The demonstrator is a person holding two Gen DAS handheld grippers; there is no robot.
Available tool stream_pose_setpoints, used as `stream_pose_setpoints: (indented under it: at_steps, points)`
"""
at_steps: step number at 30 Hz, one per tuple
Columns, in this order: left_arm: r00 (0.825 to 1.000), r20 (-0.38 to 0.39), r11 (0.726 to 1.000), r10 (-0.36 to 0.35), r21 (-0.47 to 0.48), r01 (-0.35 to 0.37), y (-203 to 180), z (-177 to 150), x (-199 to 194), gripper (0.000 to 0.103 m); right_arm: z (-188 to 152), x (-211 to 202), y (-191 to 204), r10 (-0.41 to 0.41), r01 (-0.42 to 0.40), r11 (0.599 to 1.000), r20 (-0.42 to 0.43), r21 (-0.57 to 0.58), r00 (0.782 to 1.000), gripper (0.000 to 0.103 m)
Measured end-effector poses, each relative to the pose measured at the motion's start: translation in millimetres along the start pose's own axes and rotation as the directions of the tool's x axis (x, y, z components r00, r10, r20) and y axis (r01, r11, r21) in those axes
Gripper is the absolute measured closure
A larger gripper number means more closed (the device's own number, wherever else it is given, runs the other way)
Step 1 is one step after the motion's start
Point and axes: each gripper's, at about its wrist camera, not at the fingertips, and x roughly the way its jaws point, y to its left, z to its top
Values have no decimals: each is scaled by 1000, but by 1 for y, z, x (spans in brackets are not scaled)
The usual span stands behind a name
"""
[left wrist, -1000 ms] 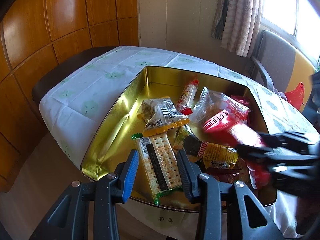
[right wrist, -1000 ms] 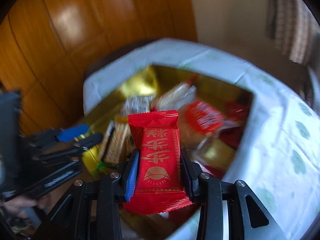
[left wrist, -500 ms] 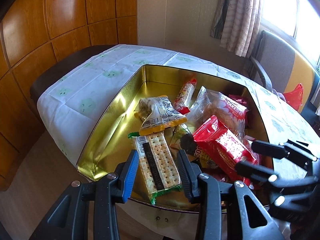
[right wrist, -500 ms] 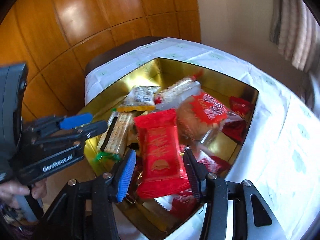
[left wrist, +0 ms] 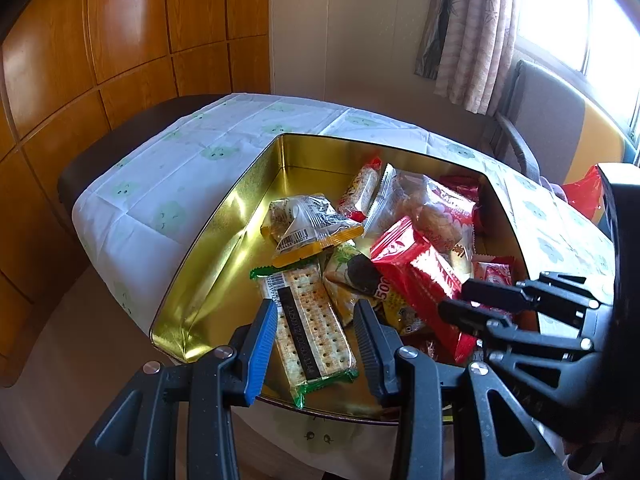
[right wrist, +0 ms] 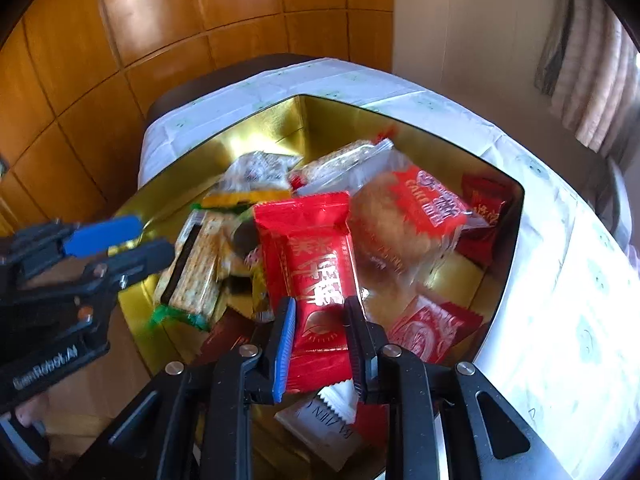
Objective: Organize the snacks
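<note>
A gold tin (left wrist: pixel 224 240) on the table holds several snack packets. A long red packet (right wrist: pixel 316 264) lies on top of the pile, also seen in the left wrist view (left wrist: pixel 420 276). My right gripper (right wrist: pixel 320 312) is open above its near end, fingers on either side, not squeezing it; it shows at the right of the left wrist view (left wrist: pixel 460 300). My left gripper (left wrist: pixel 316 320) is open and empty above a cracker packet (left wrist: pixel 308 316) at the tin's near edge. It shows at the left of the right wrist view (right wrist: pixel 128 240).
The tin (right wrist: pixel 508 264) sits on a white tablecloth with green prints (left wrist: pixel 180 168). Other packets fill it: a clear cake packet (right wrist: pixel 404 224), a yellow-edged packet (left wrist: pixel 308 224), small red ones (right wrist: pixel 432 328). Wood panelling stands left, a chair (left wrist: pixel 552 128) and curtain to the right.
My right gripper opened and let the red packet drop onto the pile in the tin, then drew closer around it. The left gripper stayed open over the crackers.
</note>
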Motion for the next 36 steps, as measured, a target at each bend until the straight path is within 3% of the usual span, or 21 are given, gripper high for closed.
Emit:
stream_pose_setpoints:
  at_steps: [6,12,15,24,30,36]
  points:
    - [1000,2,1000,-6,10,6,-5,-1,-2,63,-7,0,-3,5,-5,999,0,37,1000,78]
    - [1000,2,1000,-9,13,9,-7,-3,-3,63,-10,4,-5,-45,44,998,17,42,999,78]
    - [1000,0,1000,-10,15,10,-8,-3,-3,63,-14,7,-8,-77,77,996,2,40,997,87]
    - [1000,-7,1000,-3,13,3,-9,-4,-2,63,-14,5,-12,-42,42,997,-3,65,999,88]
    - [1000,-6,1000,9,12,-9,-10,-5,-1,63,-20,-6,-18,-8,5,992,26,125,1000,84]
    - [1000,5,1000,19,12,-19,-10,-5,-4,63,-24,-26,-19,-3,-10,988,83,156,997,73]
